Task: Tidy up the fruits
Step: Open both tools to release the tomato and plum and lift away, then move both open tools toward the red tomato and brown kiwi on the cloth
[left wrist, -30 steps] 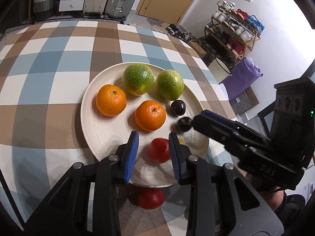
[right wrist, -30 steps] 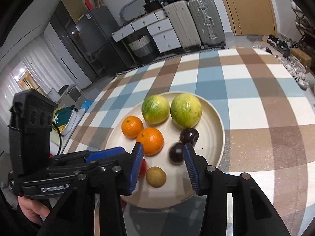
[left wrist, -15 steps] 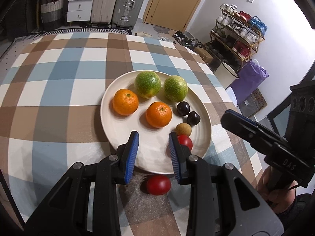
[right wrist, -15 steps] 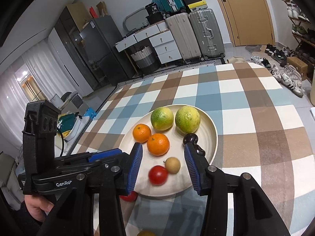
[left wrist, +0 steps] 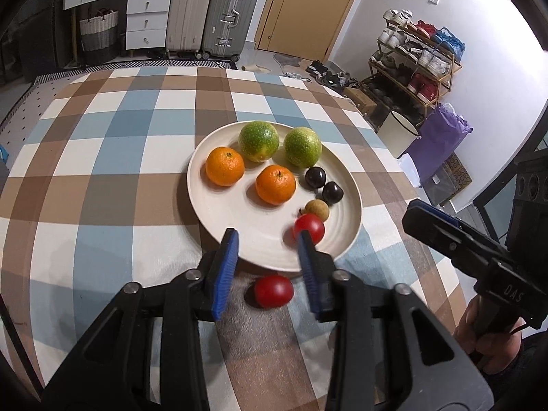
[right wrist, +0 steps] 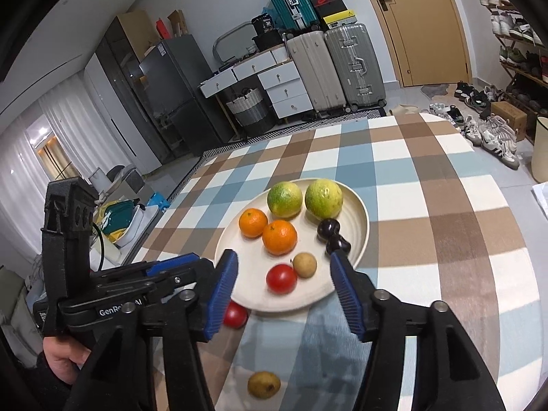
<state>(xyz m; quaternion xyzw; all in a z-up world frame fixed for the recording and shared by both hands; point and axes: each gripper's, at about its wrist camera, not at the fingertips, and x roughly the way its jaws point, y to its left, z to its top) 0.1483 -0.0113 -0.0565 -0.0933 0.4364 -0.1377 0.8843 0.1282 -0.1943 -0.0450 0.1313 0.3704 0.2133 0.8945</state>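
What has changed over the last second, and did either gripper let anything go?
The left gripper released a red tomato onto the plate and pulled back; the right gripper left a dark plum there and withdrew too. Both jaws have just been opening, empty. Oranges, green citrus and the off-plate tomato stayed put.

Home living space, suitcases (left wrist: 212,17), shoe rack (left wrist: 416,58), fridge (right wrist: 171,92), checked tablecloth (left wrist: 102,157)

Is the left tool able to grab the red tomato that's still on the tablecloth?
Probably yes. The left tool is open and empty, and the loose tomato lies just below its pads, off the plate, with nothing in between.
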